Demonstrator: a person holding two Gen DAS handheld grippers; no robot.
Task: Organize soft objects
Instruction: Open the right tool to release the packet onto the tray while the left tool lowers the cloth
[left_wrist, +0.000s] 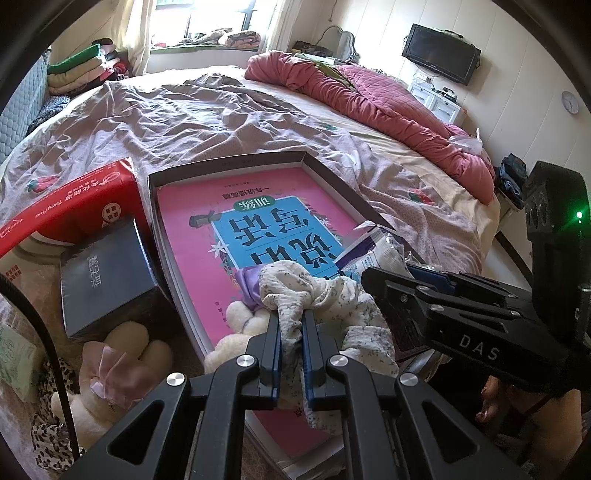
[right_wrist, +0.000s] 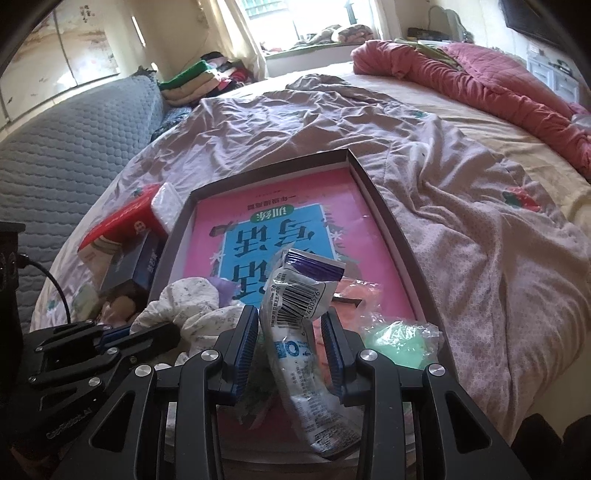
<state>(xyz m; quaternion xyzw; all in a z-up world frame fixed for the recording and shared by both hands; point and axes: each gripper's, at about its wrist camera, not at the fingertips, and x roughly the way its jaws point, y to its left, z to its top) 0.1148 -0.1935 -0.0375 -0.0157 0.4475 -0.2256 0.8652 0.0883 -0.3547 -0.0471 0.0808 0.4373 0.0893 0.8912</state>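
With both items lifted over the tray (left_wrist: 317, 166), the left gripper (left_wrist: 291, 321) pinches the floral cloth (left_wrist: 332, 295) and the right gripper (right_wrist: 290, 325) fingers sit half-spread around the plastic pouch (right_wrist: 295, 317); setting them down likely comes next.

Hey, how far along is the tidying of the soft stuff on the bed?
Early on. Already in the shallow box: a cream plush and a green bag. In hand: the left gripper is clamped on a floral cloth; the right gripper straddles a white pouch. Left: another plush toy beside the box.
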